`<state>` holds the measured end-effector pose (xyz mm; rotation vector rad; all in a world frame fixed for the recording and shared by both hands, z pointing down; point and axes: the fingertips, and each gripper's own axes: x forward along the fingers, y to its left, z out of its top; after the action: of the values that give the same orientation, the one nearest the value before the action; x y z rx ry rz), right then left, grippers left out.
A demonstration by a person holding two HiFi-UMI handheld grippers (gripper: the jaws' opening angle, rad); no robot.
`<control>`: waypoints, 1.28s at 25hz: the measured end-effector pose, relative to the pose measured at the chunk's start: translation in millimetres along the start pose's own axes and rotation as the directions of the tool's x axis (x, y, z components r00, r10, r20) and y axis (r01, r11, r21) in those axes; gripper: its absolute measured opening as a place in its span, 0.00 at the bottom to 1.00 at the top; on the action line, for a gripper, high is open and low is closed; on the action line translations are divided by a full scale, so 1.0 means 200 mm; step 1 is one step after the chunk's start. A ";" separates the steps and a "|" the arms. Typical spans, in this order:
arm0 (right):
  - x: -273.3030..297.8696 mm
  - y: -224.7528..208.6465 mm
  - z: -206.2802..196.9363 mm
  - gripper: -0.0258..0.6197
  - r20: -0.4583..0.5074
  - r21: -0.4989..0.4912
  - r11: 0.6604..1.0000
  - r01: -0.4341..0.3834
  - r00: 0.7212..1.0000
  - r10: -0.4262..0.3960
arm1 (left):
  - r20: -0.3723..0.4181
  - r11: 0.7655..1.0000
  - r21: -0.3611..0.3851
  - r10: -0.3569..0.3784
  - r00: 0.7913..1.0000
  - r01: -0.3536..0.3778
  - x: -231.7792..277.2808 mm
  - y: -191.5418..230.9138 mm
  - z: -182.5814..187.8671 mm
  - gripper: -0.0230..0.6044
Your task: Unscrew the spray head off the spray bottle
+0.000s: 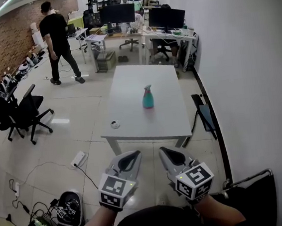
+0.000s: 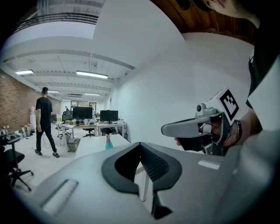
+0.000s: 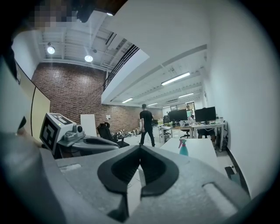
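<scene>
A teal spray bottle (image 1: pixel 148 97) with a pink spray head stands upright near the middle of a white table (image 1: pixel 132 121). Well short of the table's near edge I hold both grippers over the floor, side by side. My left gripper (image 1: pixel 132 158) is shut with nothing between its jaws. The right gripper (image 1: pixel 168 155) is shut and empty too. The left gripper view shows the bottle (image 2: pixel 107 142) small and far ahead, and the right gripper (image 2: pixel 192 129) at its side. In the right gripper view the bottle (image 3: pixel 183 148) stands far off on the table.
A small round white object (image 1: pixel 115 123) lies near the table's front left corner. A black office chair (image 1: pixel 23 115) stands at the left. A person (image 1: pixel 57 41) walks at the back near desks with monitors (image 1: pixel 166 18). Cables and a power strip (image 1: pixel 78 158) lie on the floor.
</scene>
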<state>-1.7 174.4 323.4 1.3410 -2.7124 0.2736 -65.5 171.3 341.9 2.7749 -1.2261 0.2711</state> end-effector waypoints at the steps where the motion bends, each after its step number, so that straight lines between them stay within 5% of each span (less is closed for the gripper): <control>1: 0.00 -0.04 0.01 0.03 0.001 -0.001 1.000 -0.003 1.000 0.003 | -0.001 1.000 0.001 0.002 1.000 -0.002 0.04 -0.01 0.01 0.06; 19: 0.02 -0.51 0.05 0.03 0.007 0.033 0.998 -0.056 0.998 0.056 | -0.047 0.999 0.014 0.042 0.998 -0.041 0.49 -0.08 0.08 0.06; 32: 0.24 -0.66 0.05 0.03 -0.018 0.039 0.998 -0.042 0.999 0.043 | -0.054 1.000 -0.005 0.024 0.998 -0.025 0.69 0.11 0.07 0.06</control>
<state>74.2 57.0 336.3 1.2851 -2.7359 0.3419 11.5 55.4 355.9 2.7300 -1.2471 0.3418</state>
